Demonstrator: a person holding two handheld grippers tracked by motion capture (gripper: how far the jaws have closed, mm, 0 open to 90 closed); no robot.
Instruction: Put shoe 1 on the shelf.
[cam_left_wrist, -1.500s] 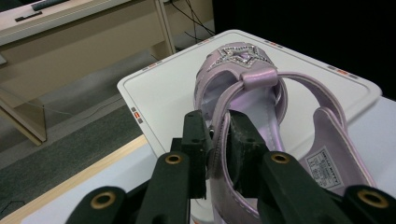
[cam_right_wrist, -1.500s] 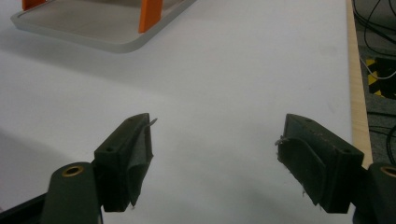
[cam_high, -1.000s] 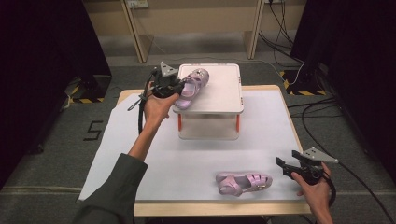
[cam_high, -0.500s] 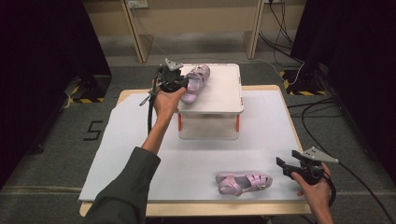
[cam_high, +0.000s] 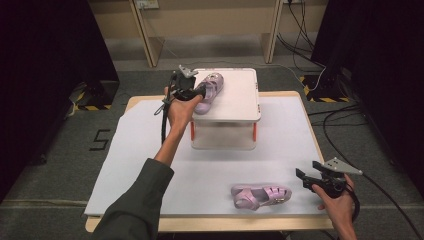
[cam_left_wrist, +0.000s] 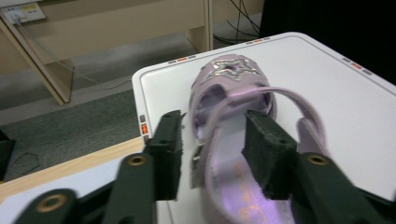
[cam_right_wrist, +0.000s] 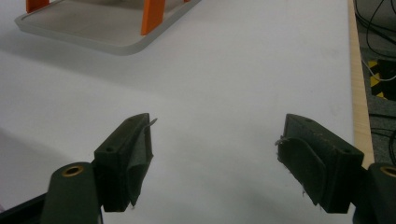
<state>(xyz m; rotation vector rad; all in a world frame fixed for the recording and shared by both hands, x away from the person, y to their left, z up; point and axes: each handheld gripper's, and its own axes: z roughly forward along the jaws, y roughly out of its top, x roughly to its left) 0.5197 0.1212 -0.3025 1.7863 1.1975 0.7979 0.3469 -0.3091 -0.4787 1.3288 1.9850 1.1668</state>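
A lilac sandal (cam_high: 210, 90) with a silver star on its toe (cam_left_wrist: 233, 70) lies on the left part of a white raised platform (cam_high: 235, 102). My left gripper (cam_high: 198, 92) is at its heel end. Its jaws straddle the sandal's side wall (cam_left_wrist: 212, 144), one outside and one inside the shoe, with a small gap on each side, so it is open. A matching sandal (cam_high: 261, 195) lies on its side on the white sheet near the front edge. My right gripper (cam_high: 303, 178) is just to its right, open wide over bare sheet (cam_right_wrist: 215, 158).
The platform stands on orange legs (cam_high: 254, 132) over a grey base (cam_right_wrist: 107, 37). A white sheet (cam_high: 140, 165) covers the wooden table. Cables (cam_high: 350, 110) run over the floor at the right, and wooden posts (cam_high: 145, 30) stand behind.
My left hand has carried the sandal a little further right and back over the platform, and it now rests there. The right gripper and the front sandal have stayed put.
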